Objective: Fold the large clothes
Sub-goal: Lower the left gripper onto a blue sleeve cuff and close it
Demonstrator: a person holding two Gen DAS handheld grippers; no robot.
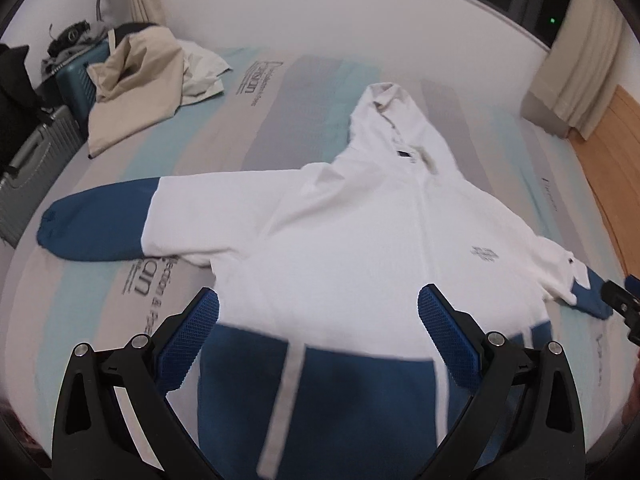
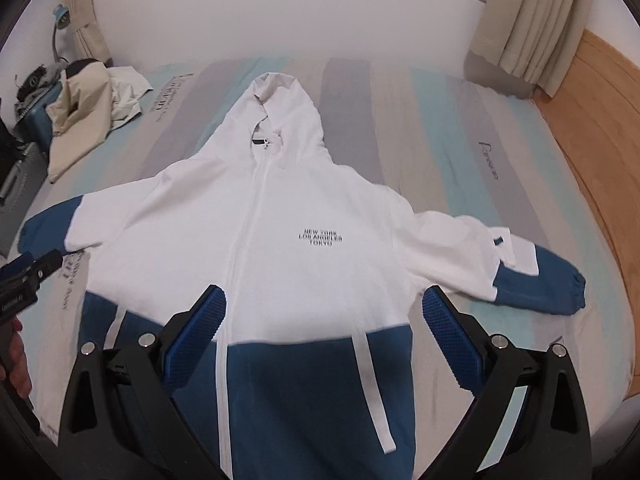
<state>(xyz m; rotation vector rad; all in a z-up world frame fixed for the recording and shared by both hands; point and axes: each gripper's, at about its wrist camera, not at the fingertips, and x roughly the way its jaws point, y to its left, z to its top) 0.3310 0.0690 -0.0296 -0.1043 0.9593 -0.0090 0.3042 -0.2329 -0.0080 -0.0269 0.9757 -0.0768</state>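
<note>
A white and blue hooded jacket (image 1: 340, 232) (image 2: 304, 208) lies flat, front up, on a striped mattress (image 1: 280, 92) (image 2: 432, 132), with both sleeves spread sideways and the hood pointing to the far wall. My left gripper (image 1: 318, 308) hovers open over the jacket's lower left part, nothing between its blue pads. Over the jacket's lower middle my right gripper (image 2: 323, 304) stands open too, holding nothing. The right gripper's tip (image 1: 620, 300) shows by the right cuff in the left wrist view. The left gripper (image 2: 24, 276) appears at the left edge of the right wrist view, held by a hand.
A pile of beige and white clothes (image 1: 136, 84) (image 2: 80, 116) sits at the mattress's far left corner. Suitcases (image 1: 28, 176) stand beside the bed on the left. A wooden headboard (image 2: 600, 152) runs along the right side, with curtains (image 2: 524, 24) behind it.
</note>
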